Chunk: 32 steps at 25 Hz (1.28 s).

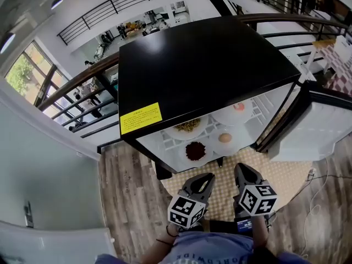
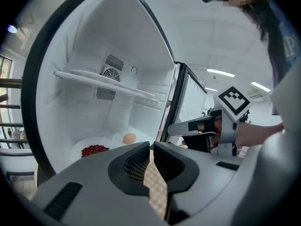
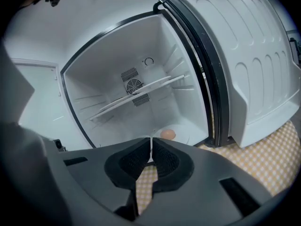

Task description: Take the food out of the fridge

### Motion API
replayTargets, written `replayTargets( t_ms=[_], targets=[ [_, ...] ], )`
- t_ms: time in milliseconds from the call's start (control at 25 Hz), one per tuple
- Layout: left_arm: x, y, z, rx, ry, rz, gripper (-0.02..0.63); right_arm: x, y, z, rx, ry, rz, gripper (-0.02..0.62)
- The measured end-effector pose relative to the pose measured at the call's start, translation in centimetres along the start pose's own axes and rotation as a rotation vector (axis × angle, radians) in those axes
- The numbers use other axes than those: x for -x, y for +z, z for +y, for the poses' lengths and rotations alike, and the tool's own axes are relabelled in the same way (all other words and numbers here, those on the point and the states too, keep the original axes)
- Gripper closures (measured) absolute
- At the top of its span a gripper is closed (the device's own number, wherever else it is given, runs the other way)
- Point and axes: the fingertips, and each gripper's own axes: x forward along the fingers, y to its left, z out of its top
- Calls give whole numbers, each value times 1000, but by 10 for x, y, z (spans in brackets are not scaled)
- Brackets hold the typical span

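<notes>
Both tools sit side by side close under the head camera, left tool (image 1: 204, 181) and right tool (image 1: 245, 172), each with its jaws pressed together and nothing between them; only a sliver of mat shows through the seam. They hover over a beige checked mat (image 1: 286, 175) that lies on a wood plank floor (image 1: 124, 191), just short of the open front of a small fridge (image 1: 203, 59) with a black top and one yellow label (image 1: 141, 117). Its door (image 1: 324, 128) stands swung wide to the right, leaving the whole mouth free, and the strip of mat between tools and fridge is bare. Four white plates show inside: one of red food (image 1: 195, 150) near left, one with an egg (image 1: 225, 138) near right, one of pale noodle-like food (image 1: 190, 126) farther left, and one with something pink-orange (image 1: 237, 108) farther right. The gripper views put the red plate and the egg on the fridge floor under a single shelf (image 2: 103, 81). Far behind the fridge runs a dark railing (image 1: 82, 87), with windows at far left.
</notes>
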Motion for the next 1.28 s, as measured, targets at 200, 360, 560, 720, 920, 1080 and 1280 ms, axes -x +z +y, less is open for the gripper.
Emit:
replayTargets(
  t_ms=[200,360,560,720,920,1080,1280],
  targets=[
    [-6,1,6,16,11,1,586,-31,-14,-20,-3,5,61,574],
    [-8,0,12,29,22,6,586,-59,-26,-36,19,-14,97,560],
    [-11,-4,16,39,29,16,586,-90,-39,-53,-75,-23,137,420],
    [-11,-6,20,44,38,20,586,-111,-46,-73,-317,-83,129,358],
    [-8,-8,24,51,53,25,586,-128,-51,-82,-463,-97,127,354],
    [-4,-11,28,54,66,32,586,-129,-51,-83,-427,-118,137,371],
    [-1,-14,30,57,72,38,586,-124,-53,-79,-455,-99,132,446]
  ],
)
